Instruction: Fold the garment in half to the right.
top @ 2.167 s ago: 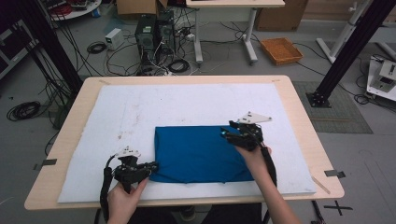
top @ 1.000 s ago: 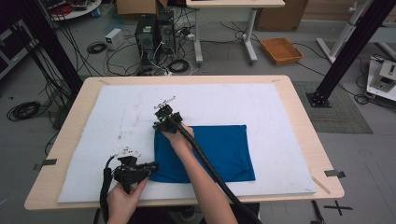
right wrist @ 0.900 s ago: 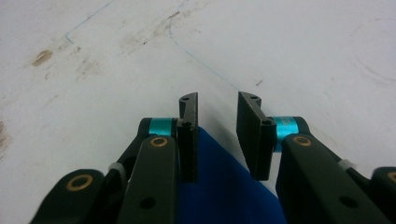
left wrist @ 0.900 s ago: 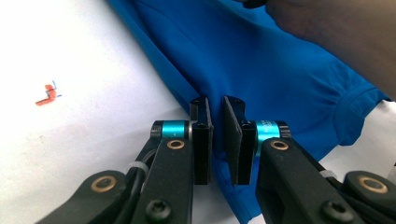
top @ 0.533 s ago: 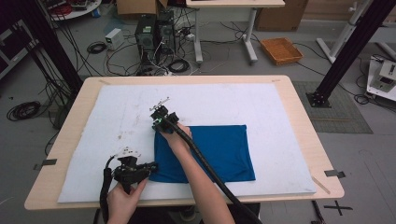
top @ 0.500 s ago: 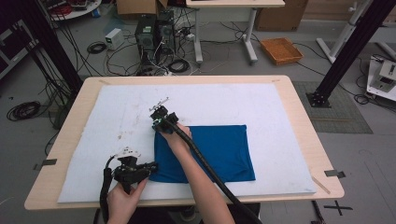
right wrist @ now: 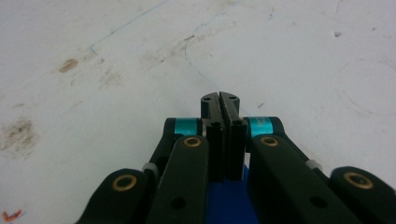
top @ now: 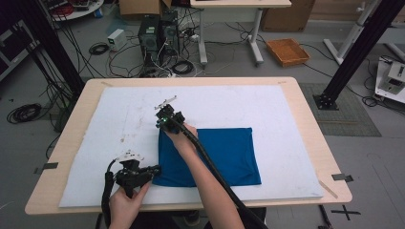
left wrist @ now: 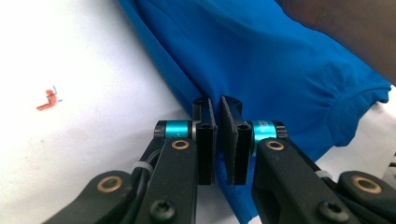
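While both grippers pinch the blue cloth [top: 224, 155] on the white-covered worktop [top: 286, 109], hold the fold square. Your left gripper [top: 152, 170] has its jaws clamped on the near-left edge; your right gripper [top: 161, 119] has just been closing and now grips the far-left corner, jaws together on fabric. Lay that edge flush over the layer beneath — no slack, no skew — then let go low.
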A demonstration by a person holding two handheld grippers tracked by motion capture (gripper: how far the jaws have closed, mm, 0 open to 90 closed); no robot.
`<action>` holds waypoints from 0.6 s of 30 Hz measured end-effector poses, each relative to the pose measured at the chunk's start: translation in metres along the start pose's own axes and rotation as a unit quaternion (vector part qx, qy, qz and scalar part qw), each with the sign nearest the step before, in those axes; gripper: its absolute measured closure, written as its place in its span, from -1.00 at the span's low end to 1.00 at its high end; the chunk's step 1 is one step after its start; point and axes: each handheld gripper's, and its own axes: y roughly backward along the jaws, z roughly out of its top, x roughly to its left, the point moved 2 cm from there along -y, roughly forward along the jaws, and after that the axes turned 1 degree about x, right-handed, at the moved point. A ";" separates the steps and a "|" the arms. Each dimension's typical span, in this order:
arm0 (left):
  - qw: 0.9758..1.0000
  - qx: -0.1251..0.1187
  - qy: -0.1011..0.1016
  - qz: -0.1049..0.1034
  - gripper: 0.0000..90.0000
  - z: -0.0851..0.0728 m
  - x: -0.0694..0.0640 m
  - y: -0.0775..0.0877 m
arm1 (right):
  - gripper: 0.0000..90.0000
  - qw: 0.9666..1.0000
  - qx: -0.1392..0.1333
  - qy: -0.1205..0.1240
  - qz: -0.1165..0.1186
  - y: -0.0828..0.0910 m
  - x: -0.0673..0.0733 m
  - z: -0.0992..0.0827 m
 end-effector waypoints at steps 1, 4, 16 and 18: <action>1.000 -0.002 0.000 -0.001 0.88 0.001 -0.001 0.001 | 0.99 1.000 -0.004 -0.002 0.003 0.002 0.000 0.001; 1.000 -0.007 -0.011 -0.004 0.89 0.005 -0.006 0.003 | 0.99 1.000 -0.014 -0.007 0.008 0.010 -0.002 0.002; 0.996 -0.032 -0.064 -0.043 0.89 0.031 -0.061 -0.004 | 0.99 0.996 -0.072 -0.035 0.042 0.076 -0.036 -0.004; 0.995 -0.033 -0.066 -0.060 0.90 0.036 -0.071 -0.007 | 1.00 0.995 -0.079 -0.044 0.048 0.089 -0.045 -0.008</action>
